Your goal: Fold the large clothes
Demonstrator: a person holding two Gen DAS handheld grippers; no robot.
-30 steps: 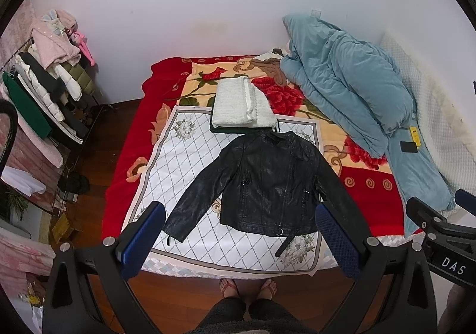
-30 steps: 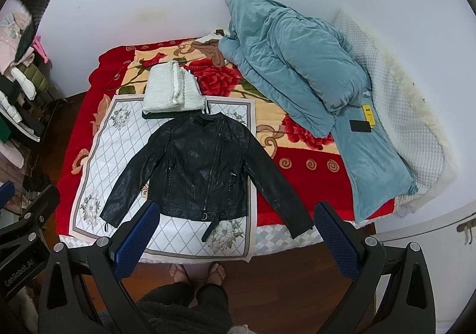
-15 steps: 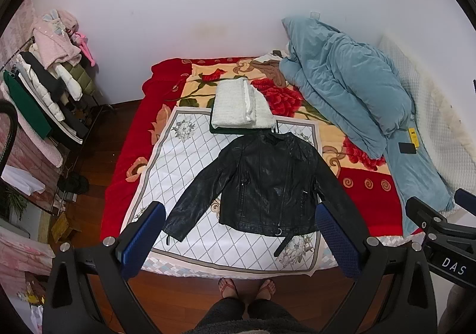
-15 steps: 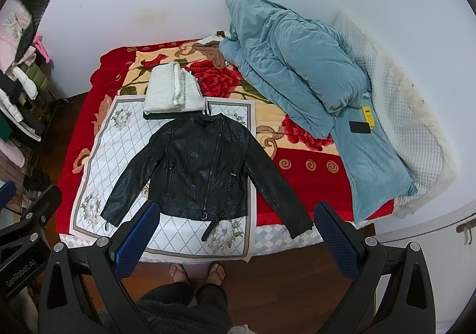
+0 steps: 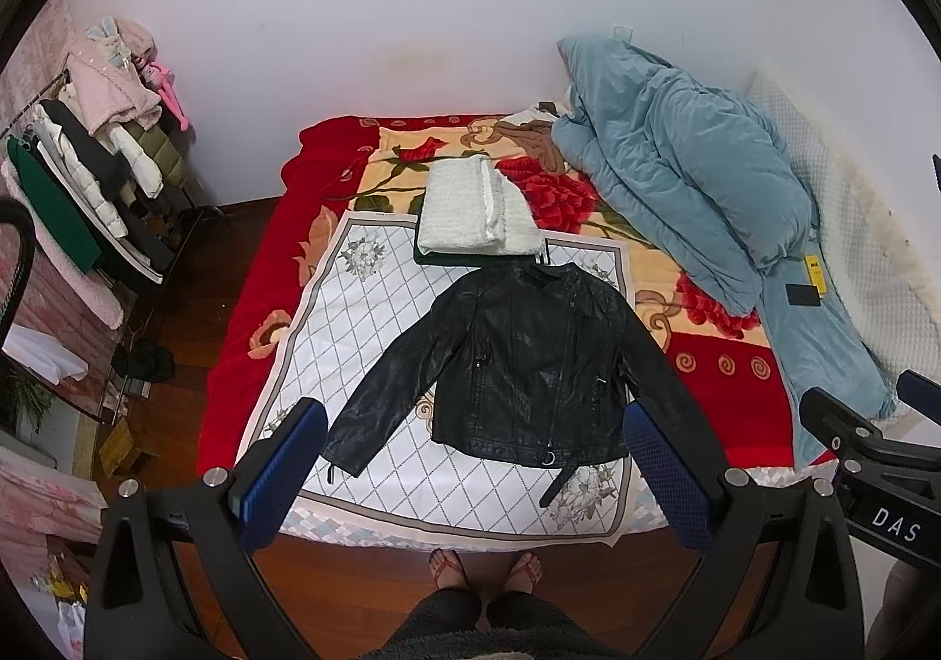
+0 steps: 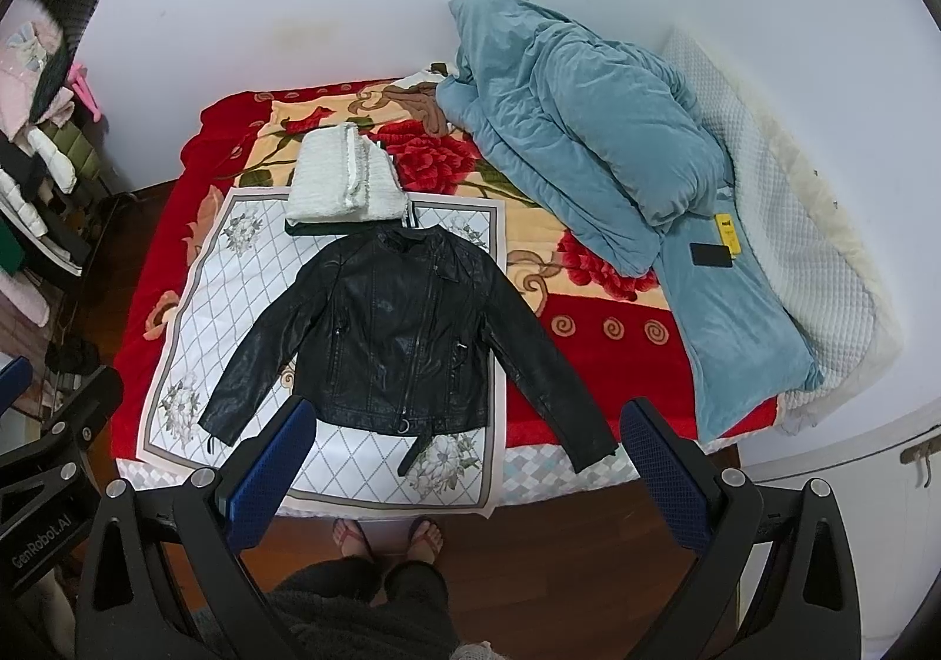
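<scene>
1. I hold my left tongs (image 5: pixel 470 466) above the foot of the bed (image 5: pixel 247 307); the two blue pads stand wide apart with nothing between them.
2. My right tongs (image 6: pixel 464 466) hang the same way, prongs spread wide and empty, well clear of the bed.
3. The black leather jacket (image 5: pixel 529 366) lies flat on the bed, front side up, collar toward the wall, hem toward me. Both sleeves are spread outward and down.
4. The jacket's body rests on a white cloth with a diamond pattern (image 5: pixel 364 319). Its right-hand sleeve (image 6: pixel 547 383) runs off that cloth onto the red flowered blanket (image 6: pixel 617 307).
5. A loose strap with a ring hangs from the jacket's hem (image 6: pixel 406 427).
6. Just beyond the jacket's collar sits a folded white garment (image 5: pixel 470 213), on top of something dark green.
7. To the right of the jacket, a heap of blue quilt (image 5: pixel 676 177) lies along the bed, with a dark phone-like thing (image 6: pixel 711 254) and a small yellow item (image 6: pixel 727 230) on it.
8. Left of the jacket, off the bed, a rack of hanging clothes (image 5: pixel 88 177) stands by the wall.
9. My feet in sandals (image 5: pixel 482 566) are on the wooden floor, just below the jacket's hem edge of the bed.
</scene>
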